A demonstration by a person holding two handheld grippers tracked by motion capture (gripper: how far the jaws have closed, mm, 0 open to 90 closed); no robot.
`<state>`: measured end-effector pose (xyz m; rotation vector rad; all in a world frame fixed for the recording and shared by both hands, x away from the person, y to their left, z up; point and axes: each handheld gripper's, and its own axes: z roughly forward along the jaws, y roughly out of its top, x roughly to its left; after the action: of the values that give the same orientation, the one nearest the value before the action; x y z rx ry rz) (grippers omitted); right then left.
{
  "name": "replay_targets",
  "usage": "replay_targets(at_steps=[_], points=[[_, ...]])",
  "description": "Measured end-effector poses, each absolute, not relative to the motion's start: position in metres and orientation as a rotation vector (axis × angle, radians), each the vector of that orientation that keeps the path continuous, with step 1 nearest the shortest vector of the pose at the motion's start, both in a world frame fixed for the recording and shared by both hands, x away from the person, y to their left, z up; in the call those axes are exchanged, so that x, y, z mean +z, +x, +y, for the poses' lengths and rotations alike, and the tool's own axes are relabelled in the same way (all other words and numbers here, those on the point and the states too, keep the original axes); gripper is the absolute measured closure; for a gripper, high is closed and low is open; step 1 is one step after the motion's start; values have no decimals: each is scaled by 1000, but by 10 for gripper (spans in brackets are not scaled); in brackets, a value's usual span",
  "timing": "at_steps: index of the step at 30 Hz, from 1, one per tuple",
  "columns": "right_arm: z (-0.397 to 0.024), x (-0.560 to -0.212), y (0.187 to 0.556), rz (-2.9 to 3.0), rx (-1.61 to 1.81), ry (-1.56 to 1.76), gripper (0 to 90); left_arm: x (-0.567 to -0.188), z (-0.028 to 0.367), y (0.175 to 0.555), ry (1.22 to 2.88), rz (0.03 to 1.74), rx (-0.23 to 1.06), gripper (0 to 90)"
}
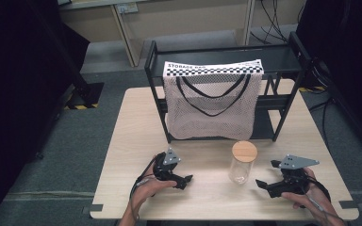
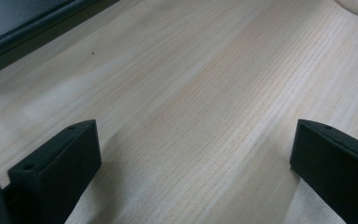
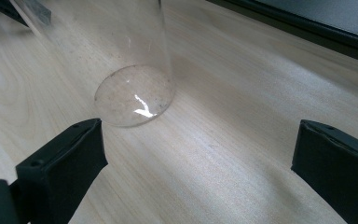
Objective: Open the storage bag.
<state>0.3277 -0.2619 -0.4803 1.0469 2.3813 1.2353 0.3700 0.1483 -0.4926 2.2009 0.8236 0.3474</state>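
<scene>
1. Clear glass jar (image 1: 242, 165) with wooden lid (image 1: 244, 151) stands upright on table (image 1: 132, 127), at 6 o'clock of the mesh storage bag (image 1: 210, 106) hanging on the black rack (image 1: 292, 52).
2. Left gripper (image 1: 185, 180): at 9 o'clock of jar, jaws wide apart, holding nothing.
3. Right gripper (image 1: 262, 185): at 3 o'clock of jar, jaws spread wide, empty; jar base just ahead.

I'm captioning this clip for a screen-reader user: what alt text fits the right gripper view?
A clear glass jar stands on a light wooden table, just ahead of the right gripper, whose two black jaws stand wide open with nothing between them. A black rack's base crosses the top right corner.
</scene>
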Motion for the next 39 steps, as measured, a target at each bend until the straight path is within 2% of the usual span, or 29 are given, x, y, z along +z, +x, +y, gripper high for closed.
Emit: replay_targets(at_steps=[31, 39], points=[[-260, -479, 327, 2377, 1265, 1029, 27, -493, 148, 370, 2202, 828, 350, 5], [-262, -479, 328, 2376, 1266, 1033, 27, -489, 147, 369, 2188, 794, 336, 36]])
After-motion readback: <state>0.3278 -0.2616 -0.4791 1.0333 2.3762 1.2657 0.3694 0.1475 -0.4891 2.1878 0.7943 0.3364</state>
